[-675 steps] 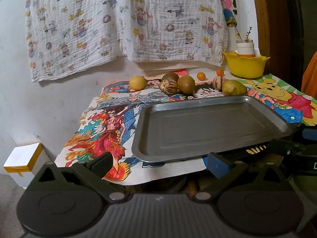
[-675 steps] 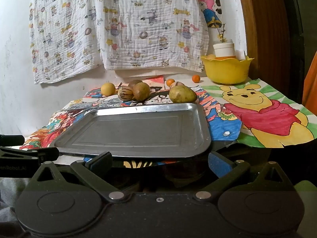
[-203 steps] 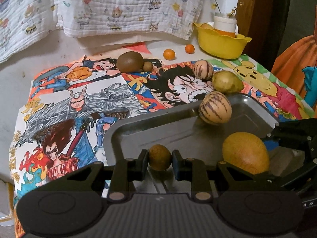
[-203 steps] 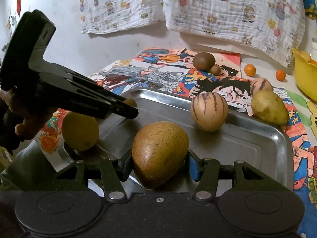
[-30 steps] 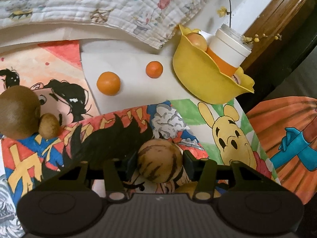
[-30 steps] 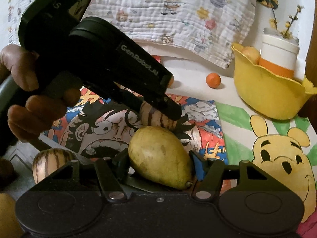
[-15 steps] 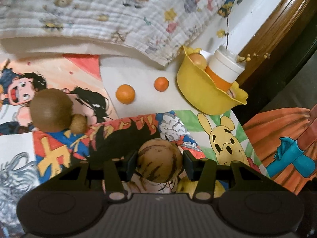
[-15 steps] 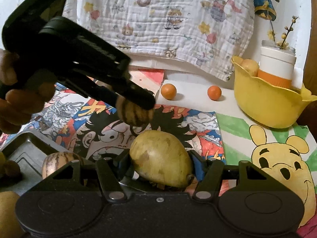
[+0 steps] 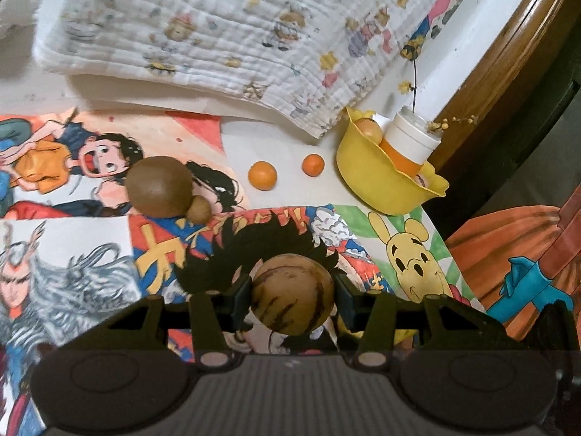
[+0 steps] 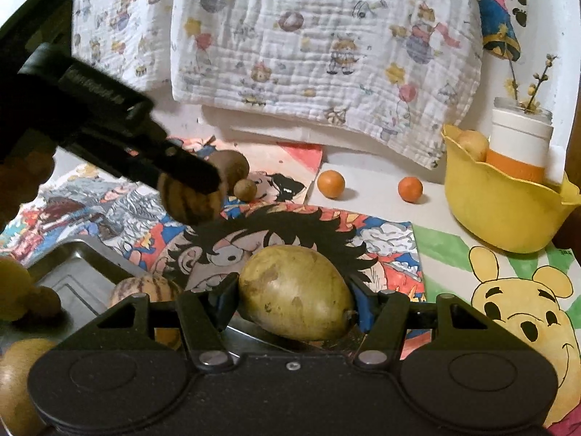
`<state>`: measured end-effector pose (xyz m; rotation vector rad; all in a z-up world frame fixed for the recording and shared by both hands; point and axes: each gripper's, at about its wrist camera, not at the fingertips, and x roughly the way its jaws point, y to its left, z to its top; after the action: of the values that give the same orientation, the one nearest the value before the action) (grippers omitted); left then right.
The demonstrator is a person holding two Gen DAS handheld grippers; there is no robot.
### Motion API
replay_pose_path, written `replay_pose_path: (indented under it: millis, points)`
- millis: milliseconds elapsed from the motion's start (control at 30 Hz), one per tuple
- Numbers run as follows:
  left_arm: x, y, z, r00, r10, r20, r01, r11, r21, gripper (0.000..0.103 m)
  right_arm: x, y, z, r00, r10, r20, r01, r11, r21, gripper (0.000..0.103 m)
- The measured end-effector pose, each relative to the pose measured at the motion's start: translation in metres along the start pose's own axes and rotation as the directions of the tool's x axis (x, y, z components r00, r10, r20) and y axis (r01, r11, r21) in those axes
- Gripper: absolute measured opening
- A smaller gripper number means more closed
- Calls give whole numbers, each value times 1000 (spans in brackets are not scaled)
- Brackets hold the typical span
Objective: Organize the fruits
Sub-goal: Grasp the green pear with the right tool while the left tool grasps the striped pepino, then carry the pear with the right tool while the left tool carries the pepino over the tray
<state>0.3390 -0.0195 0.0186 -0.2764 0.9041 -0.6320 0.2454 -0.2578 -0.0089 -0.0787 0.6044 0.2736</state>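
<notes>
Left gripper (image 9: 292, 299): clenched on a round striped fruit (image 9: 292, 294), held above the cartoon-printed table cover (image 9: 109, 254), clear of it. Right gripper (image 10: 295, 299): clenched on an oval yellow-green fruit (image 10: 296, 292), held just over the far rim of the metal tray (image 10: 72, 283). Toward the back edge of the table, left part: large brown fruit (image 9: 159, 186) with a small brown fruit (image 9: 199, 209) touching its right side. Right of these, on bare white surface near the back edge: two small orange fruits (image 9: 262, 175) (image 9: 313, 165), apart from each other. Back right corner: yellow bowl (image 9: 381, 185) holding a white-and-orange cup (image 9: 412, 141) with a twig and one pale round fruit (image 9: 368, 129). Behind, along the wall: hanging printed cloth (image 9: 225, 29), lower hem draped just above the back edge. Right wrist view only: tray at lower left, carrying a second striped fruit (image 10: 145, 289) partly hidden behind the gripper body, plus yellowish and brown fruits (image 10: 14, 367) at the left frame edge, blurred; left gripper crossing the upper left, its load hanging in front of the large brown fruit and partly screening it. Left wrist view only: orange-clad figure with blue hand (image 9: 526, 279) on a picture at far right, off the table's right edge. Nothing between either held fruit and the tray except the other gripper.
</notes>
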Motion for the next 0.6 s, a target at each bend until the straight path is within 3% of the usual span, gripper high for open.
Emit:
replay_pose_path:
  millis: [267,600]
  points:
    - [-29,1,-22,1000,21,21,-21,1000,12,53,-26,9,-7,999,35,11,-35,999,3,63]
    - [-47,-4,-59,999,49,-15,-48,997,58,53,-64,29,-25,996,87,11,-87,996,8,63]
